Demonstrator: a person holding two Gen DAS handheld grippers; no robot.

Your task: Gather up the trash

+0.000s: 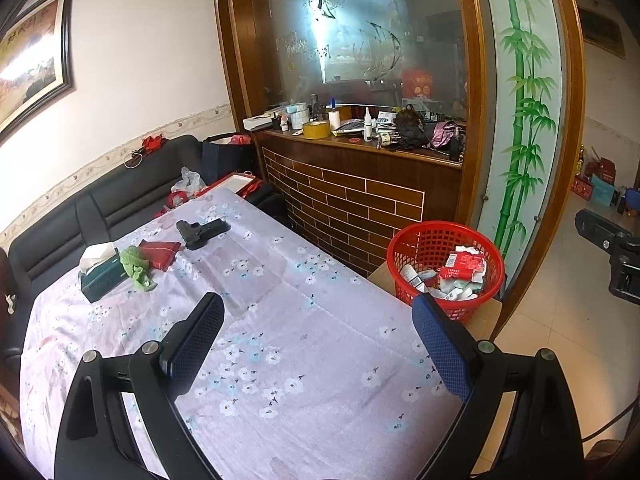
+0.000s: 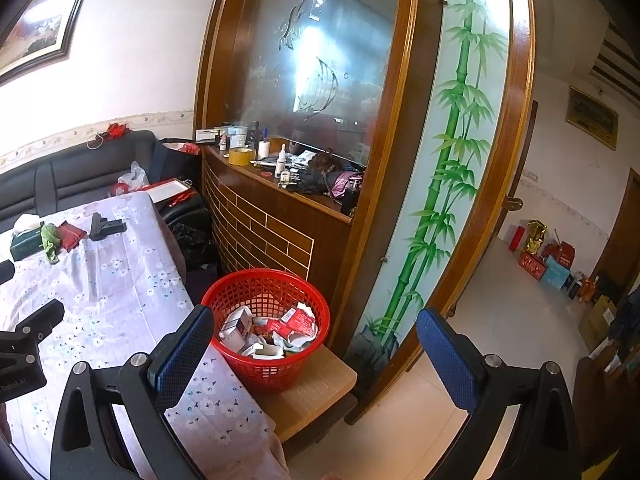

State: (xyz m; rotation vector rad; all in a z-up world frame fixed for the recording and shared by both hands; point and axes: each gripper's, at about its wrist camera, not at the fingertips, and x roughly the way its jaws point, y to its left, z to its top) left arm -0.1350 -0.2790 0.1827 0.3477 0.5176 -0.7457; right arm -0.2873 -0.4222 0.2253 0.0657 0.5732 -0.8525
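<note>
I hold the left gripper above the worktop, fingers apart and empty. I hold the right gripper at the worktop's right edge, fingers apart and empty, above the basket. The red basket stands on a stool just beside the worktop and contains the trash: crumpled red and white packets. At the far left of the worktop lie a tissue box, green cloth, red pouch and black tool.
</note>
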